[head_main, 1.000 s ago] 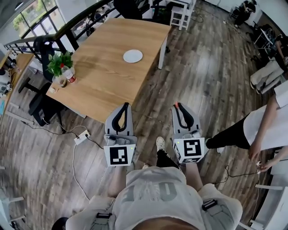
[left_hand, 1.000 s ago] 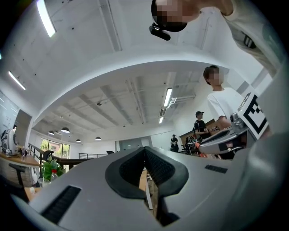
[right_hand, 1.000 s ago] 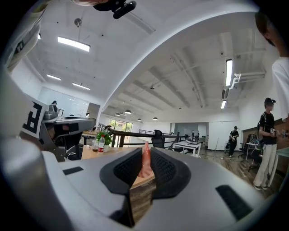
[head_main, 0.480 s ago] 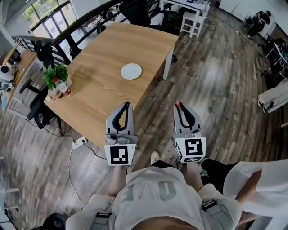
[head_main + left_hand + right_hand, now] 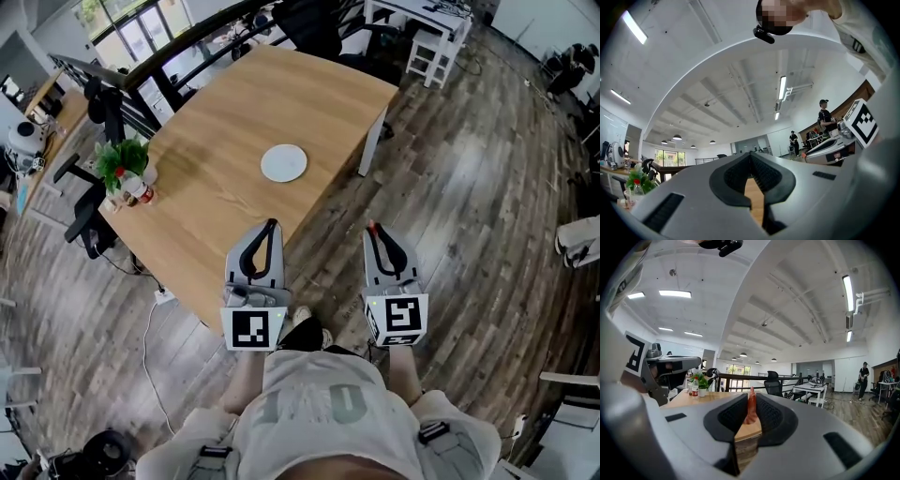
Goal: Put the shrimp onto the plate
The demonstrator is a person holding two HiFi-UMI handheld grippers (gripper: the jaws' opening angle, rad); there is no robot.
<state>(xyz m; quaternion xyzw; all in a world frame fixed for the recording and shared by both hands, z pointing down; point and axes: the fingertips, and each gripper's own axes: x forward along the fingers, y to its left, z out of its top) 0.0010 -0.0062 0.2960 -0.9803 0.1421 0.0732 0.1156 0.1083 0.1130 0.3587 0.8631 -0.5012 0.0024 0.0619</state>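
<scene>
Shrimp [image 5: 751,408] stands upright, clamped btwn jaws of R gripper [image 5: 375,231], its orange tip poking out past the fingertips. R gripper is over the wood floor [image 5: 450,216], just off the near edge of the table [image 5: 225,112]. White plate [image 5: 284,162] lies on the tabletop, ahead and to the left, well apart from the shrimp. L gripper [image 5: 272,225] has its tip at the table's near edge, jaws together at the tips w/ nothing btwn them. Potted plant [image 5: 120,161] is at the table's far left side.
</scene>
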